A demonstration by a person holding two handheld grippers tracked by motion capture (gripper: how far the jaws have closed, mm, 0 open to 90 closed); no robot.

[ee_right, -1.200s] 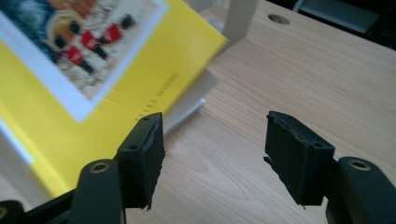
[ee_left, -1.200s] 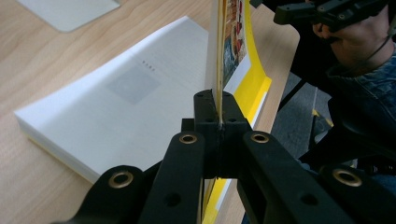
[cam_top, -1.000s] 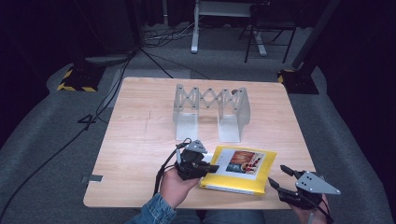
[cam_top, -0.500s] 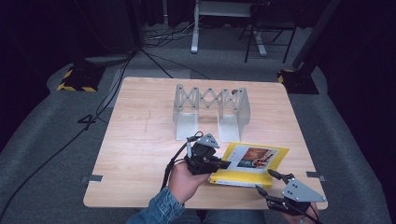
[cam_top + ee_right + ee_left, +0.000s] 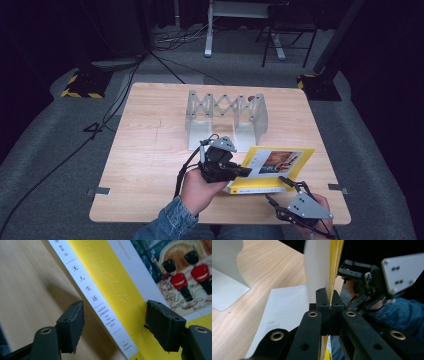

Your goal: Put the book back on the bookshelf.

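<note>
**A:** Where is the yellow book (image 5: 272, 170) at this moment?

**B:** At the near right part of the wooden table (image 5: 150, 150), just in front of the grey accordion rack (image 5: 226, 117). Its spine edge rests toward the person, and the cover is lifted clear of the pages, seen from above as a raised yellow flap with an illustrated panel.

**A:** And the left claw (image 5: 242, 171)?

**B:** Pressed together on the edge of that cover. In the left gripper view the two black jaws meet with the yellow cover and a white leaf (image 5: 317, 267) pinched between them, an open page (image 5: 284, 305) lying flat on the table below.

**A:** The right claw (image 5: 280, 192)?

**B:** Spread, its jaws having just been opening. In the right gripper view the white spine (image 5: 92, 297) with its printed title runs between the two pads, which stand apart from it on either side. From above, it sits at the table's near edge, just beside the book's near right corner.
</note>
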